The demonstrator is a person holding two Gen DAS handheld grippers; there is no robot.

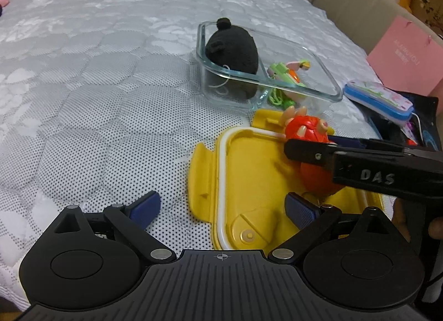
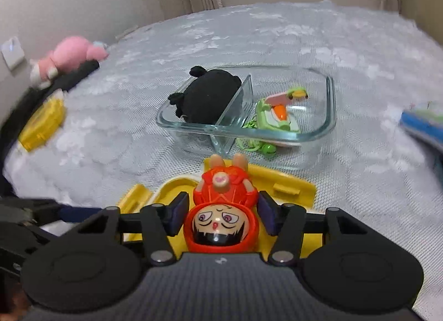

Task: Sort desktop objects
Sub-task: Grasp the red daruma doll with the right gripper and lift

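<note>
The red doll figurine [image 2: 221, 210], lying on the yellow lid [image 2: 288, 185] just before the glass container [image 2: 329, 105], looks light, hard and glossy-slick, so the right claw [image 2: 221, 214] bracketing its rounded body should clench there; the left claw [image 1: 221, 206] hangs released.

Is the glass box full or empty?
Partly filled: the glass box holds a black plush in one compartment and a green toy in the other.
</note>
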